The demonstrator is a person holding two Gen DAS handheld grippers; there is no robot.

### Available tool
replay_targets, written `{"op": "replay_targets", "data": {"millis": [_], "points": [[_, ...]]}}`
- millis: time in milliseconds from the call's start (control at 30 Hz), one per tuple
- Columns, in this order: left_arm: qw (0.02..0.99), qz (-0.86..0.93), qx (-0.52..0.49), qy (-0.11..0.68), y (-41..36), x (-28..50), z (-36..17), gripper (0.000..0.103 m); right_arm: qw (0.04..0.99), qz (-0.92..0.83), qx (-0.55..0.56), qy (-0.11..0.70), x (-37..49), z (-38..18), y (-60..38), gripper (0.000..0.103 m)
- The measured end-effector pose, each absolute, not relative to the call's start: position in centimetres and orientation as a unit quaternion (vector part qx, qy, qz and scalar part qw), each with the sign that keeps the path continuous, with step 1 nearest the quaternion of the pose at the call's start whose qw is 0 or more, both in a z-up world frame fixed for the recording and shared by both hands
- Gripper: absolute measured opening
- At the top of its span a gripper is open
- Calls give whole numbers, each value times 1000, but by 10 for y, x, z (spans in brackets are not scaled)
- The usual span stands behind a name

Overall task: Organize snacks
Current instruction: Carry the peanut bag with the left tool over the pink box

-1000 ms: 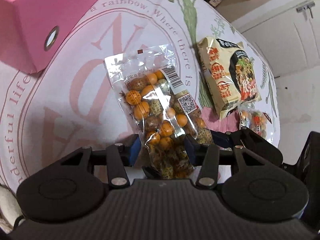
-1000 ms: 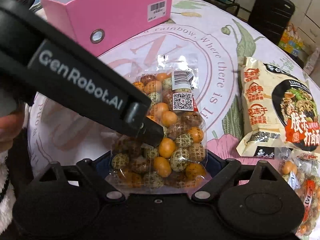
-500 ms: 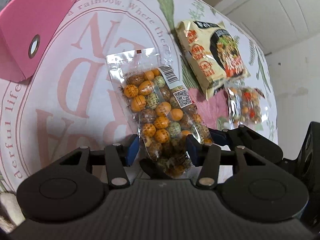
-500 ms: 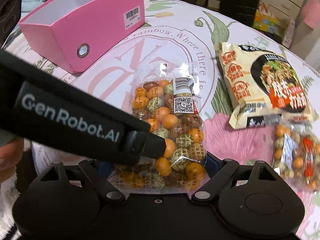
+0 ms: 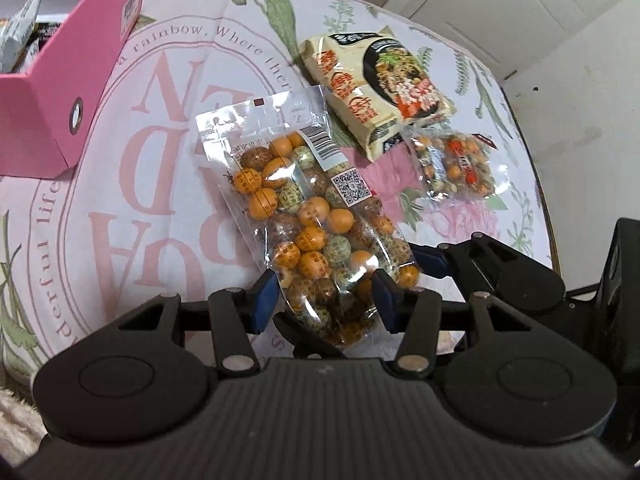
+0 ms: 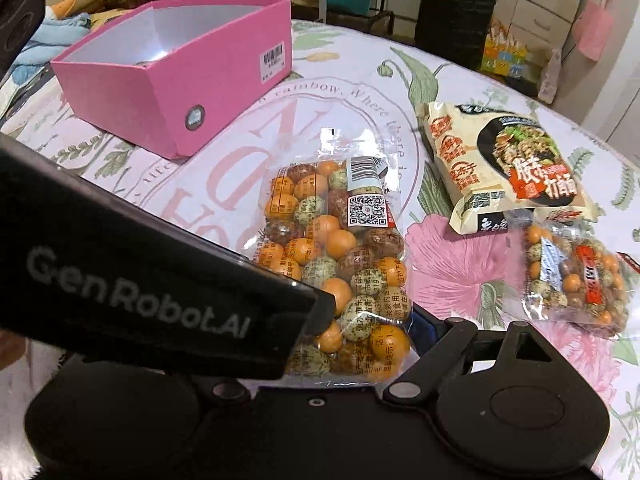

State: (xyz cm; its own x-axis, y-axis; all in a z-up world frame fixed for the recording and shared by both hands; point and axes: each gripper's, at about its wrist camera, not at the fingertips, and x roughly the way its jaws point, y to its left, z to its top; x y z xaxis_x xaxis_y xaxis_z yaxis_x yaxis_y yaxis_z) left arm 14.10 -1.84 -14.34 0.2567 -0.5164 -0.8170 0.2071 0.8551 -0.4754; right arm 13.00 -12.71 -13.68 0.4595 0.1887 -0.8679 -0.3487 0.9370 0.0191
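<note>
A clear bag of orange, green and brown candy balls (image 5: 308, 216) is held up off the table. My left gripper (image 5: 326, 300) is shut on its near end, blue pads on both sides. My right gripper (image 6: 348, 340) is shut on the same bag (image 6: 344, 248) from the other side; its left finger is hidden behind the left gripper's black body (image 6: 140, 292). A cream noodle packet (image 5: 378, 88) and a smaller candy bag (image 5: 454, 164) lie on the floral tablecloth to the right. A pink box (image 6: 180, 68) stands open at the far left.
The pink box (image 5: 60, 92) holds some packets at its far end in the left wrist view. The table edge (image 5: 536, 184) runs along the right. A black suitcase (image 6: 456, 12) and shelves of goods stand beyond the table.
Both grippers have lifted the candy bag higher and drawn back a little. More of the table, the pink box's inside and the small candy bag have come into view.
</note>
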Motion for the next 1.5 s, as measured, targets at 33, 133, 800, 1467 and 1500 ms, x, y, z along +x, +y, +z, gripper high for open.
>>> {"op": "replay_targets", "data": {"millis": [33, 133, 800, 1467, 1500], "points": [[782, -236, -134, 561, -18, 139, -139, 48, 853, 157, -79, 491, 126, -133, -126, 90], [786, -246, -118, 555, -14, 129, -125, 48, 857, 163, -82, 482, 108, -115, -120, 90], [819, -222, -132, 512, 70, 91, -22, 49, 859, 243, -136, 429, 94, -18, -49, 90], [840, -99, -200, 495, 232, 248, -37, 50, 822, 379, -207, 372, 274, -42, 99, 90], [833, -96, -213, 502, 241, 256, -47, 50, 815, 388, -214, 374, 282, -48, 104, 90]]}}
